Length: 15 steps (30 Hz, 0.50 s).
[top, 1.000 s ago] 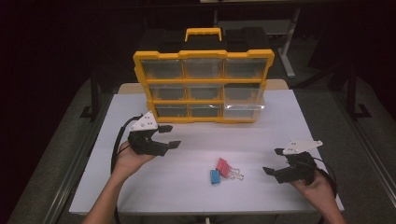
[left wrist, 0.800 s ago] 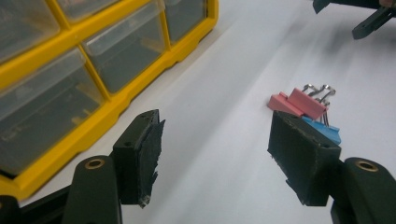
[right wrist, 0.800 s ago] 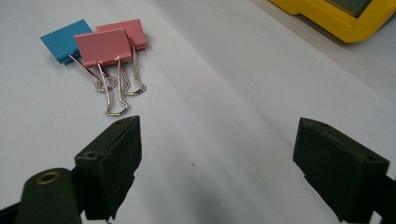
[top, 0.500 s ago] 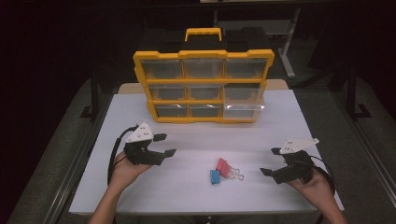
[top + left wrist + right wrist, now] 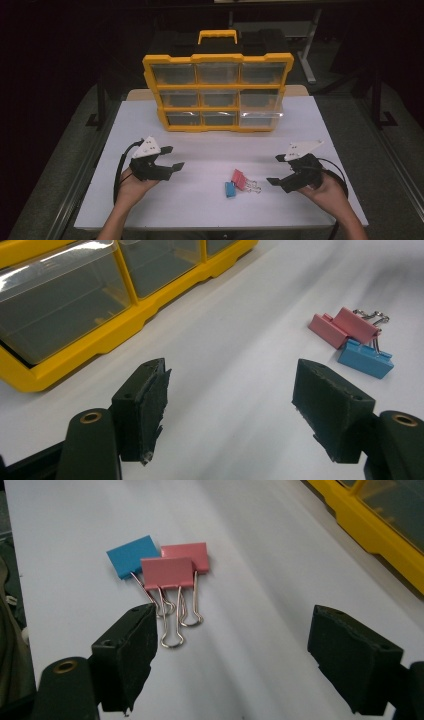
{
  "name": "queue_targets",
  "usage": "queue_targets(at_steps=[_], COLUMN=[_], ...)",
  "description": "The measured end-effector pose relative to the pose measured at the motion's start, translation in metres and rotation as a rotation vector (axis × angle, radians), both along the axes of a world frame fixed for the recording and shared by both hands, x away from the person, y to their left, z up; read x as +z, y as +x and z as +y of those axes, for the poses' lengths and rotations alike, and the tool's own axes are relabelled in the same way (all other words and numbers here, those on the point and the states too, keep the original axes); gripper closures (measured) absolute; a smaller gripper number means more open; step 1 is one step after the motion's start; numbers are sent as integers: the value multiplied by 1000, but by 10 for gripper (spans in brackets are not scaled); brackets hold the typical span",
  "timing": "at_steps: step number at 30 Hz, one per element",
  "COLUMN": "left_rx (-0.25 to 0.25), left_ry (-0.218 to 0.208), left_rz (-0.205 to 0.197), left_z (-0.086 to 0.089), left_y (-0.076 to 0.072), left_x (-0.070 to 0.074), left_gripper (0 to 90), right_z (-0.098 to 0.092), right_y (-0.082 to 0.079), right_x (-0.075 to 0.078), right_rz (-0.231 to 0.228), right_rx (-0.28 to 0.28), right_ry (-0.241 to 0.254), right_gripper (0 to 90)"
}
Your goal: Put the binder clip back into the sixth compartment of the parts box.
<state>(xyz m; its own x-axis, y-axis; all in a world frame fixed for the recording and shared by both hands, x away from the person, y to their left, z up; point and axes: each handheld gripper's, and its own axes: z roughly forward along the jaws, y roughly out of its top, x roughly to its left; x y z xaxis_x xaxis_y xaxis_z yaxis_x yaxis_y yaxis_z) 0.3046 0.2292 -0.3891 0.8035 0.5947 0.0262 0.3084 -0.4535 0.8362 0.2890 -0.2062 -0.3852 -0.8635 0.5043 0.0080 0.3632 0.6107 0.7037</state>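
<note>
Right gripper (image 5: 275, 170) sits nearest the binder clips (image 5: 241, 182) — jaws wide but just now narrowing slightly, nothing between them. In the right gripper view the clips lie just ahead, toward the left jaw, wire handles pointing back at me. Left gripper (image 5: 172, 157) is farther off, jaws having just spread wider, empty; clips lie to its right. Bare table (image 5: 210, 150) between. Beyond stands the yellow drawer organizer (image 5: 217, 92) — no obstruction.

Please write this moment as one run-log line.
left gripper: open, empty | right gripper: open, empty | binder clips: on table, untouched
</note>
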Motion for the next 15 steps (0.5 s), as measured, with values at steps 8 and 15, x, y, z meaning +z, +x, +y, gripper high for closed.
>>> queue_targets(at_steps=[8, 15], left_rx=[12, 21], left_ry=[1, -6], left_rz=[-7, -2], left_z=[3, 6], left_y=[-1, -2], left_x=[-1, -4], left_gripper=[300, 300], right_z=[24, 49], right_y=[6, 10], right_x=[1, -13], right_rz=[11, 44], right_rx=[71, 103], right_ry=[2, -11], right_gripper=[211, 230])
